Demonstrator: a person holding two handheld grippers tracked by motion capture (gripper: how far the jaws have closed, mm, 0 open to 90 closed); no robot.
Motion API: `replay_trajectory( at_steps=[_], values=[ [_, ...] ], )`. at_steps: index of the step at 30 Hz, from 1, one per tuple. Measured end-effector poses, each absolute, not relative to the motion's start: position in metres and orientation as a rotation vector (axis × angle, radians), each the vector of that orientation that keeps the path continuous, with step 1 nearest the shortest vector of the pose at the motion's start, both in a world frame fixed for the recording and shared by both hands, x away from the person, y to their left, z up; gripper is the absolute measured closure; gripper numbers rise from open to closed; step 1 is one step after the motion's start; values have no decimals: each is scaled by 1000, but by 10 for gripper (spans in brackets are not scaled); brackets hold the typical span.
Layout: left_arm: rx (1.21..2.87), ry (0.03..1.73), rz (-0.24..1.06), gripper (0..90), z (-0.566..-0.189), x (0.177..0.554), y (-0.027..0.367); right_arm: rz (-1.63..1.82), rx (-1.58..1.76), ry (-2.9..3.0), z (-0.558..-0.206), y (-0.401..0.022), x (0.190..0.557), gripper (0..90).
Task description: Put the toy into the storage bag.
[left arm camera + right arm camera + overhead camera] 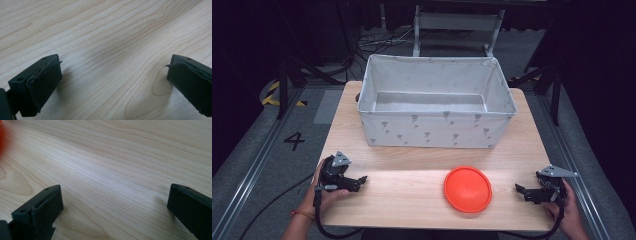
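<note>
An orange round plate (467, 189) lies on the wooden table (412, 195), right of the middle near the front edge. Behind it stands a grey fabric box (437, 127), open at the top and with nothing in it. My left gripper (362, 179) rests at the table's front left, held by a hand, jaws pointing right and wide apart. My right gripper (518, 188) rests at the front right, jaws pointing left toward the plate, a short way from its rim. In the left gripper view (113, 75) and the right gripper view (115, 200) bare wood lies between the open jaws.
An orange blur (2, 137) at the right gripper view's left edge is the plate. Beyond the table are a grey floor with a painted 4 (294, 140), dark stands and cables (377, 42). Bare wood lies between the left gripper and the plate.
</note>
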State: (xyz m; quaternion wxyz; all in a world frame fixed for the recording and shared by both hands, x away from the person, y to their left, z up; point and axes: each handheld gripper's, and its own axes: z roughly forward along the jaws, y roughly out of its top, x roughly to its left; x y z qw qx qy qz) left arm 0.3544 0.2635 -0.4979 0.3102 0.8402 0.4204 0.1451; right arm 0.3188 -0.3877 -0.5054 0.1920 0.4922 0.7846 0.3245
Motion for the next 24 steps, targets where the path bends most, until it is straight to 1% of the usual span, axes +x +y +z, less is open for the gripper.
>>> replay_trajectory(
  at_steps=[24],
  values=[
    [2213,1117,386,3,-498,353,265,910,1362,2230,-505,-389,318,2]
  ],
)
